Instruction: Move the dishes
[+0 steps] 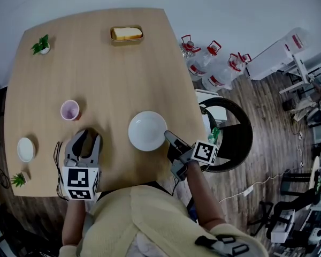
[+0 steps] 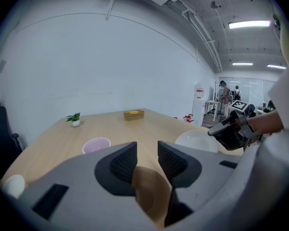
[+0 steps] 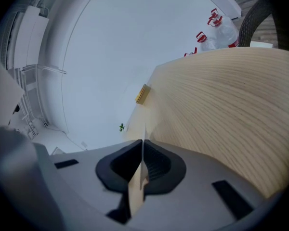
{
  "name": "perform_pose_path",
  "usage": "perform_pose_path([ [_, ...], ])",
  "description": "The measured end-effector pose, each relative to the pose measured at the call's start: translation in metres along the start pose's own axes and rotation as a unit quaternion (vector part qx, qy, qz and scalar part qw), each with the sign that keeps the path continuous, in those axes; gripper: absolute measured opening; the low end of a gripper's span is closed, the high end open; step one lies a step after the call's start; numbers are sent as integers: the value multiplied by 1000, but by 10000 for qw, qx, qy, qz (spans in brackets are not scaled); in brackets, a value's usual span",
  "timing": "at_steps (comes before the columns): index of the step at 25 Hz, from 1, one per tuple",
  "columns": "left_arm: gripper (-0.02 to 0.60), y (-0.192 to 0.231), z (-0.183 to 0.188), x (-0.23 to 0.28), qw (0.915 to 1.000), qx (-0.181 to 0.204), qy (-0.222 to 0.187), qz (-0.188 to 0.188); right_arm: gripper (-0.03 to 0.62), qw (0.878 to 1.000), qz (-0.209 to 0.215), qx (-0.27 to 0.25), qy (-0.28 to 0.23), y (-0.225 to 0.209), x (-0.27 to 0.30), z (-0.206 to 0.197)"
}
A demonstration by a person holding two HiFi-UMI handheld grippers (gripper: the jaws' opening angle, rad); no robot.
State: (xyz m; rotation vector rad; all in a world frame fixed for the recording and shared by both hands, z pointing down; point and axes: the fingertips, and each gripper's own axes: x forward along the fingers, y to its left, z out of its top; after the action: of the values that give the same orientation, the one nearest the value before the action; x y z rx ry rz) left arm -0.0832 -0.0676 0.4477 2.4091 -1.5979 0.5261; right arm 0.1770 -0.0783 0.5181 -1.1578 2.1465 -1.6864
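A white plate [image 1: 146, 130] lies on the wooden table [image 1: 112, 74] near its front right edge. My right gripper [image 1: 169, 138] is shut on the plate's right rim; in the right gripper view that rim [image 3: 136, 189] shows edge-on between the closed jaws [image 3: 141, 158]. My left gripper [image 1: 89, 137] rests on the table left of the plate, open, with nothing between its jaws [image 2: 147, 158]. A pink cup [image 1: 70, 110] stands just beyond it. A small white dish [image 1: 25, 149] sits at the table's left edge. The left gripper view shows the plate [image 2: 197, 139] and the right gripper [image 2: 231, 131].
A tray of bread [image 1: 127, 34] stands at the table's far edge and a potted plant [image 1: 41, 45] at the far left. A second small plant [image 1: 18, 180] sits at the near left corner. A black chair [image 1: 241, 138] and water bottles [image 1: 214, 63] are to the right.
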Motion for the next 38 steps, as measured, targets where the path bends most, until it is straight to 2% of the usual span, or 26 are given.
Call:
perform_pose_path([
  [3,141,0,-2,0,10000,6,-11,16,25,9999,-157,-33,7,-7,3,-2],
  [9,141,0,-3,0,10000,51,16,64,28,9953,-856,-420,143,-22,4,-3],
  [13,141,3,-6,1,9999,40,21,97,35,9890,-1298,-644,301,-33,6,-4],
  [21,141,2,-7,1,9999,47,88,113,48,9767,-1862,-932,515,-47,3,-8],
  [27,141,4,-8,3,9999,38,74,120,52,9703,-2106,-1039,584,-53,1,-12],
  [32,141,5,-10,4,9999,26,124,118,59,9559,-2453,-1544,473,-54,-3,-5],
  [34,141,5,-10,4,9998,13,155,118,118,9479,-2610,-1794,344,-53,-7,2],
  [38,141,7,-9,3,9998,-13,138,115,126,9473,-2514,-1977,167,-44,-7,11],
])
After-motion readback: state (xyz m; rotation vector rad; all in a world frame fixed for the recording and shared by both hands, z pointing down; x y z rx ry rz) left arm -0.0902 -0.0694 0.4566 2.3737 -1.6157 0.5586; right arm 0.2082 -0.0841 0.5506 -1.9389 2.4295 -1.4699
